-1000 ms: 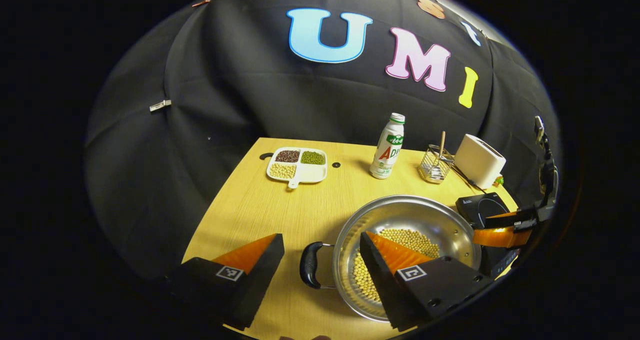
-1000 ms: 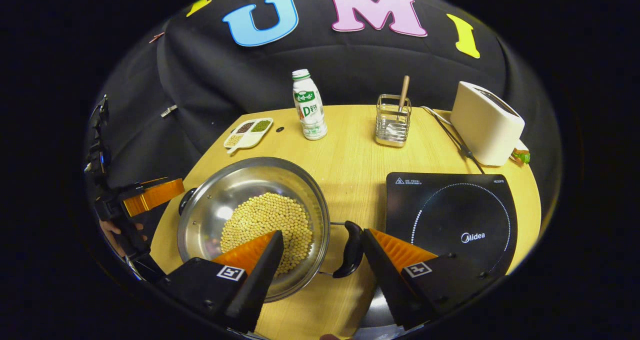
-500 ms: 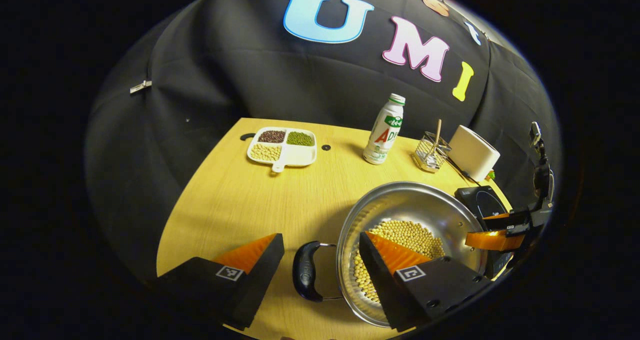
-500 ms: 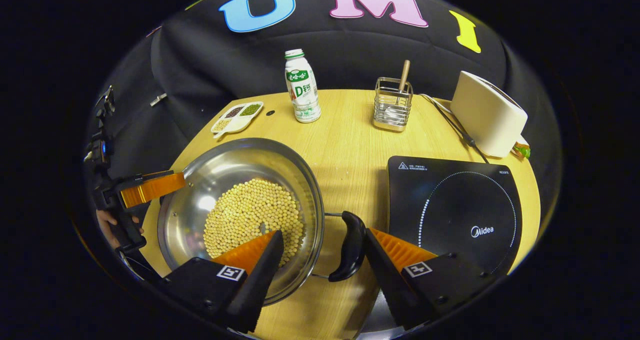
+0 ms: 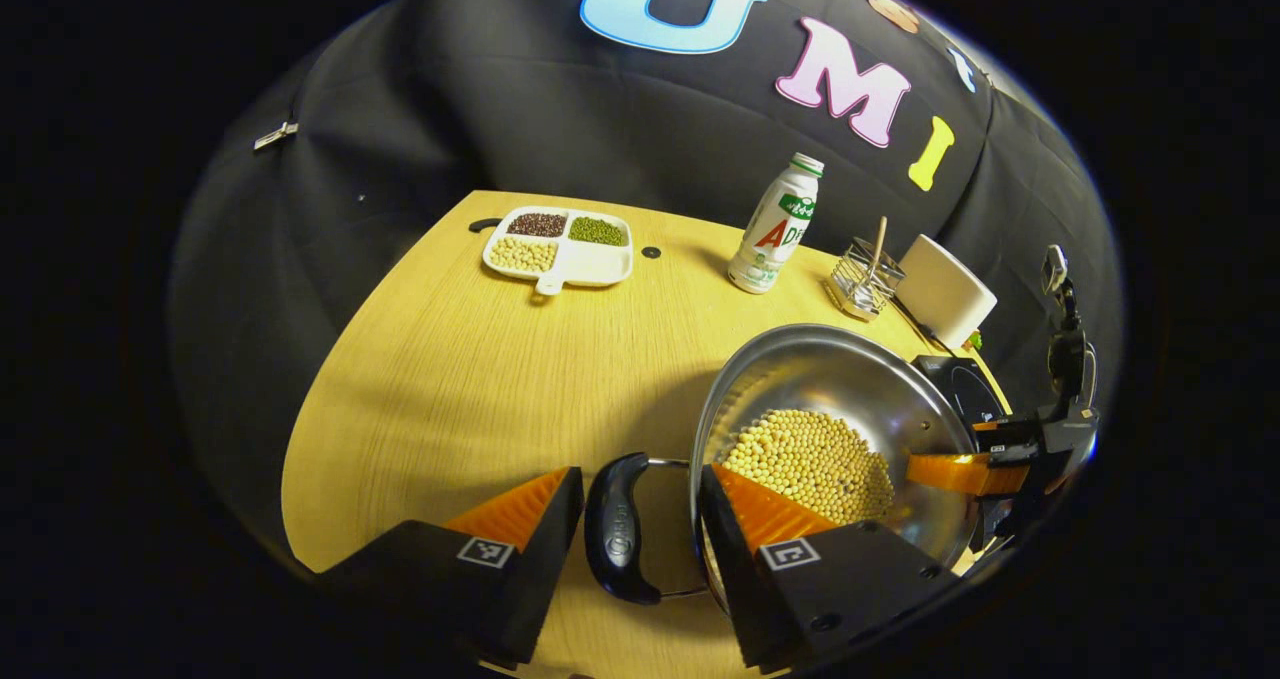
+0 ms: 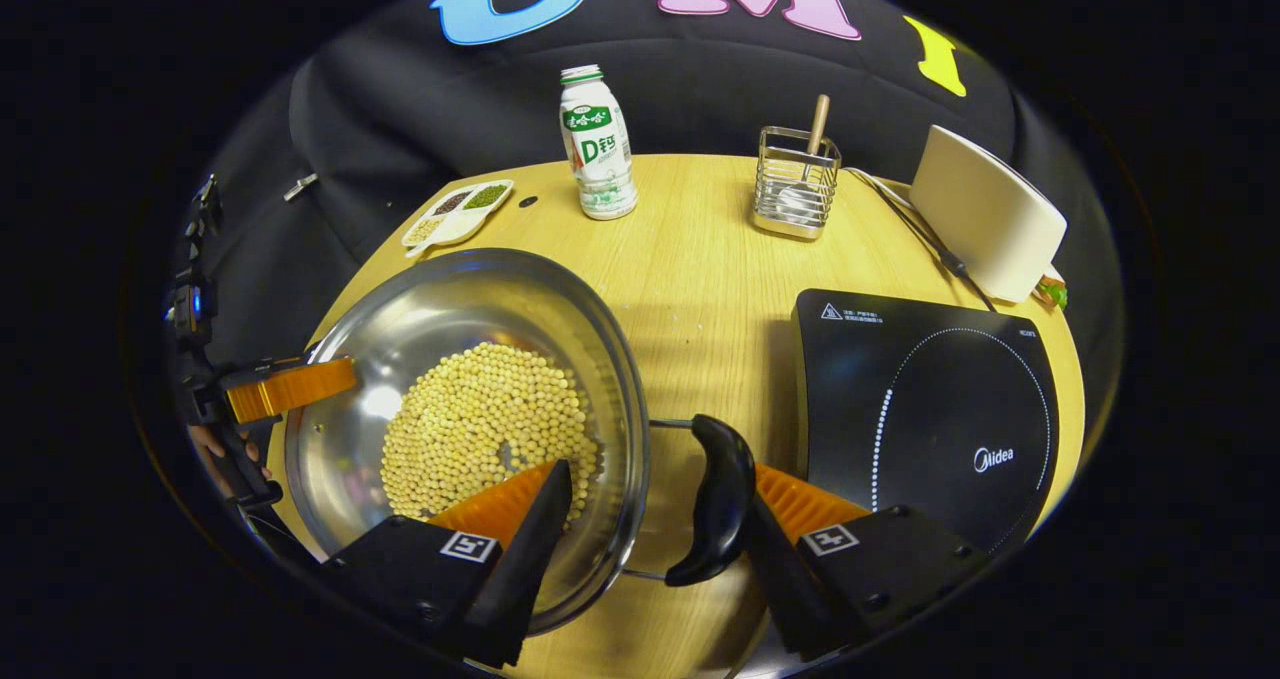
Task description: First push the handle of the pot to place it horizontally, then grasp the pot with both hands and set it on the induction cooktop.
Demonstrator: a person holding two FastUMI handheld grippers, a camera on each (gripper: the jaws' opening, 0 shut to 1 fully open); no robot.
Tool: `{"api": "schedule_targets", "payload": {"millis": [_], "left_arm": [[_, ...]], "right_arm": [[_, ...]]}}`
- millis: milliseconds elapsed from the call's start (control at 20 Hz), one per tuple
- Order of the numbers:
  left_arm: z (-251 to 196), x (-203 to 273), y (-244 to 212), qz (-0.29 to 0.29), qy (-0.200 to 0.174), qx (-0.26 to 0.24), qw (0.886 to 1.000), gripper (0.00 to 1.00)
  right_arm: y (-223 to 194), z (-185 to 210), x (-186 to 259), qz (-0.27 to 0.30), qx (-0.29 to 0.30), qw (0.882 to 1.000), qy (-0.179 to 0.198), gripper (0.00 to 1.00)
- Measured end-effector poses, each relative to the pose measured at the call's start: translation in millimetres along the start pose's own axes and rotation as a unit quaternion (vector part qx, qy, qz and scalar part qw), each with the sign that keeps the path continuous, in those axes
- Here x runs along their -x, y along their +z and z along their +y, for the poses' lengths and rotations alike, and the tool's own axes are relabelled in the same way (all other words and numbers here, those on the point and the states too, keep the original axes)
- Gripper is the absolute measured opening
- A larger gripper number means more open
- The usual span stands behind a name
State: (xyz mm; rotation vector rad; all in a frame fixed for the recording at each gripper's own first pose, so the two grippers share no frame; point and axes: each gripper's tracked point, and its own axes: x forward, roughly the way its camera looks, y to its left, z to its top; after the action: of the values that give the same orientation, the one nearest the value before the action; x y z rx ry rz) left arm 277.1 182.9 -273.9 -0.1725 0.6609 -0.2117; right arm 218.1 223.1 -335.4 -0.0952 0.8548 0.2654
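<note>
A steel pot (image 5: pixel 830 379) (image 6: pixel 420 329) holding yellow beans (image 5: pixel 810 464) (image 6: pixel 480 419) stands on the left half of the wooden table (image 5: pixel 450 359). Its handles lie level. My left gripper (image 5: pixel 640 474) has closed on the pot's left black handle (image 5: pixel 618 529): one finger presses the grip's outer side, the other lies inside the rim over the beans. My right gripper (image 6: pixel 660 474) is open and straddles the right handle (image 6: pixel 715 499), whose grip touches the outer finger. The black induction cooktop (image 6: pixel 920 409) (image 5: pixel 960 384) lies right of the pot.
At the table's back stand a white drink bottle (image 6: pixel 597 129), a wire holder (image 6: pixel 797 184) with a wooden stick, and a white toaster (image 6: pixel 985 214) whose cable (image 6: pixel 920 244) runs past the cooktop. A divided dish of beans (image 5: pixel 558 244) sits at the far left.
Both grippers moved in closer on the pot, so each handle now sits deeper between the fingers. The left gripper's jaws have narrowed onto its handle. The right gripper's have not.
</note>
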Motion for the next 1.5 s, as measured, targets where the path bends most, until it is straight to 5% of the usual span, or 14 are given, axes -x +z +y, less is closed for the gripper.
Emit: {"api": "schedule_targets", "payload": {"millis": [200,550,1000,1500], "left_arm": [[4,2,-6,0.005,0.002,0.009,1.000,0.67],[8,3,-7,-0.006,0.008,0.025,1.000,0.61],[8,16,-9,-0.006,0.029,0.012,0.999,0.56],[-38,62,15,-0.021,0.041,0.011,0.999,0.55]], "right_arm": [[2,1,-8,-0.001,-0.013,1.000,-0.003,0.70],[5,1,-10,-0.009,-0.026,1.000,-0.002,0.60],[-3,6,0,-0.010,-0.022,1.000,0.003,0.56],[31,-13,59,-0.037,-0.011,0.999,0.016,0.60]]}}
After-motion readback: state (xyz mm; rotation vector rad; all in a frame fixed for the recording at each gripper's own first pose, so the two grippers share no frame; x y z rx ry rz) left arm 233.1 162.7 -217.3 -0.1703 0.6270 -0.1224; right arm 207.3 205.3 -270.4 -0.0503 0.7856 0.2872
